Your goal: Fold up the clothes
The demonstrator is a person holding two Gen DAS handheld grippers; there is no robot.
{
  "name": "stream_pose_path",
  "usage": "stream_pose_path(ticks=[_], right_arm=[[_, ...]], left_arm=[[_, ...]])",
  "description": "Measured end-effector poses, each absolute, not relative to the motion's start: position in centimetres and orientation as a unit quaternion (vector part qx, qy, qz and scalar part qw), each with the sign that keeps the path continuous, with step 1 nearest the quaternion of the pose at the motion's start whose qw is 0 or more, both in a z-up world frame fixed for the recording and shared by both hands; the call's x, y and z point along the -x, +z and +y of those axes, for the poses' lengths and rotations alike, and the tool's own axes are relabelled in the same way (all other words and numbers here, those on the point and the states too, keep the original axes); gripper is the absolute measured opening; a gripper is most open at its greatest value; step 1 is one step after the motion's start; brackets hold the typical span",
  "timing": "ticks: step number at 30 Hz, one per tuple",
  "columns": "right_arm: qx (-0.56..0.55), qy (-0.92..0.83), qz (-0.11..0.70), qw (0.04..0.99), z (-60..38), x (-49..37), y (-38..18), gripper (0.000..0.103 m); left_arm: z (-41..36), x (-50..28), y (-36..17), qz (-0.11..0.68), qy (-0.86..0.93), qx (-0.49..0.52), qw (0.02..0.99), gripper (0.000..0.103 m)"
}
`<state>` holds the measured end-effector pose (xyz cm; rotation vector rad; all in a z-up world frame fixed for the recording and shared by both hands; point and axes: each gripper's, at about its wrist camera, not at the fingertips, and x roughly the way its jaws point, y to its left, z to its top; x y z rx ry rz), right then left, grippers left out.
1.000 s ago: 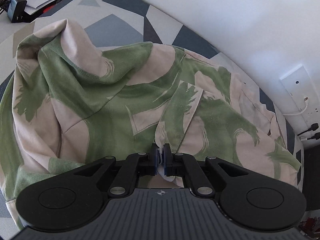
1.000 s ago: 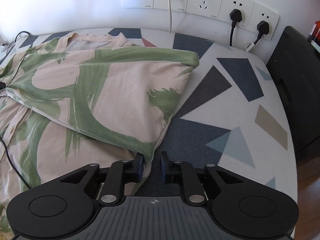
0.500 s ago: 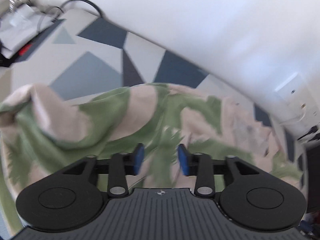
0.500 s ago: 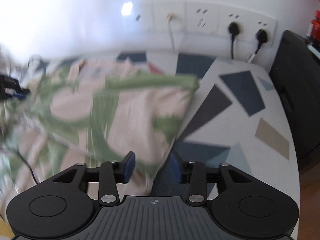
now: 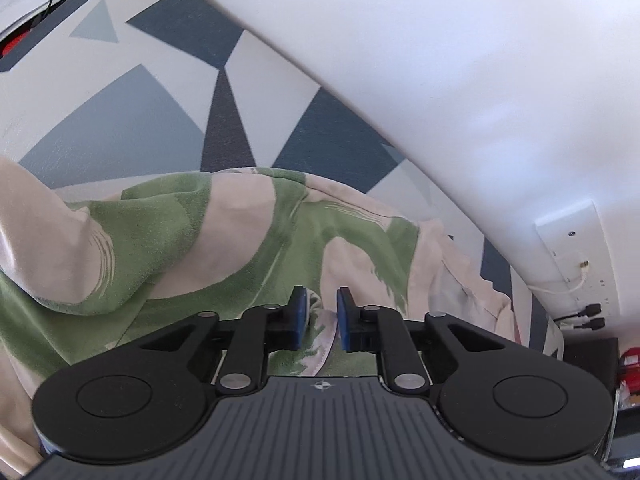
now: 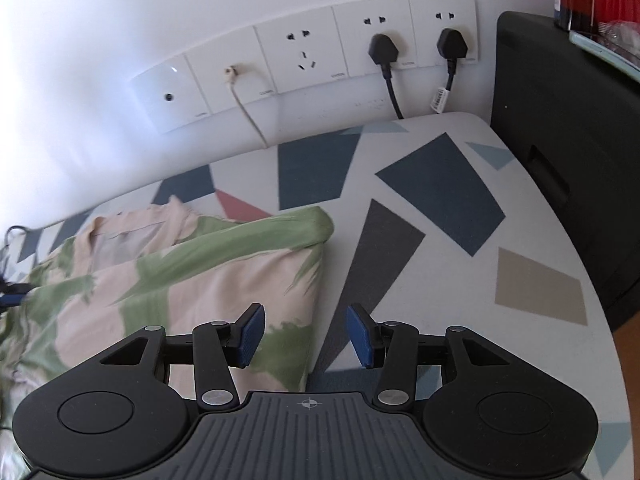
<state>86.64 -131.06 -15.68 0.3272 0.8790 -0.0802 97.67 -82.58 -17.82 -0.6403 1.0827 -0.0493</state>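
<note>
- The shirt [image 6: 192, 280], beige with green brush-stroke print, lay on the patterned table [image 6: 460, 200], pushed toward the wall side and to the left of the right gripper's view; one panel was doubled over the body, its folded edge running along the right side.
- The left gripper [image 5: 322, 312] hung low over the shirt [image 5: 248, 232] with its blue pads a narrow gap apart, a ridge of fabric showing between them; they did not look pressed onto the cloth.
- The right gripper [image 6: 306, 334] stood wide apart and held nothing, poised above the shirt's folded right edge where it met bare table.
- Risk, as I judged it: the cloth was bunched high on the left, so any pull could drag the doubled panel askew and spoil the fold line.
- A narrow pinch on one ridge might catch only the top layer, leaving the lower one behind.
- The cord [image 6: 248, 112] hanging from the wall socket near the collar could snag if the shirt slid that way.
</note>
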Motion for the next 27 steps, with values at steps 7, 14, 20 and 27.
stream_pose_path(ticks=[7, 14, 20, 27], right_arm=[[-0.215, -0.105, 0.387, 0.89, -132.0, -90.3, -17.1, 0.046], [-0.202, -0.119, 0.395, 0.888, -131.5, -93.6, -18.1, 0.009], [-0.172, -0.158, 0.382, 0.894, -131.2, -94.1, -17.9, 0.018], [-0.087, -0.056, 0.379, 0.919, -128.1, -90.2, -14.9, 0.05]], left_arm=[[-82.9, -96.5, -16.2, 0.449, 0.018, 0.293, 0.844, 0.003], [-83.0, -96.8, -16.6, 0.428, 0.038, 0.277, 0.859, 0.003], [-82.3, -97.6, -17.4, 0.426, 0.056, 0.27, 0.862, 0.001], [-85.5, -95.2, -15.8, 0.452, -0.033, 0.188, 0.871, 0.026]])
